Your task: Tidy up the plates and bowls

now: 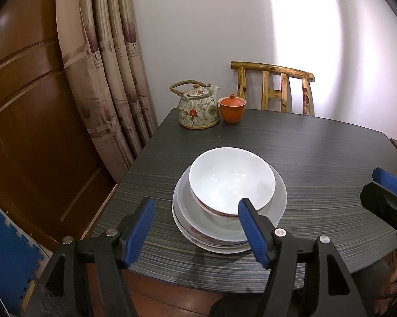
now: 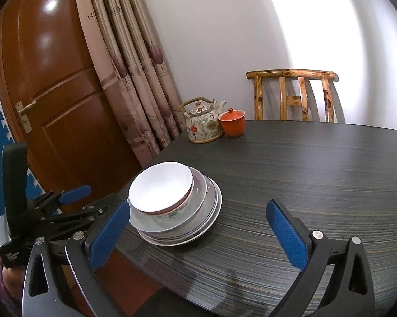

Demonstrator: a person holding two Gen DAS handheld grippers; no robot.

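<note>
A: Checking the left gripper first. Jaws spread wide, nothing pinched. Agree?

B: Yes, released. Blue pads hang over the near table edge, and the stack sits just past them. The right-hand pad overlaps the stack's near rim in the left wrist view, but I cannot tell if it touches.

A: Stack contents?

B: White bowl on top, upright, empty. It appears nested in a second bowl with a red band and floral print. Under those, a grey plate, then more plates with a flower pattern at the bottom. Exact plate count is unclear.

A: Right gripper?

B: Also spread open, empty. From its own camera the stack lies ahead and to the left, close to its left pad, not between the fingers. Bare dark wood-grain table fills the gap between them.

A: Both tools visible to each other?

B: Yes. Right gripper shows at the right edge of the left view.

A: Background stuff?

B: Floral teapot and orange lidded cup side by side at the far table corner, well apart from the stack. Wooden chair behind the table, curtain and brown door to the left.
</note>
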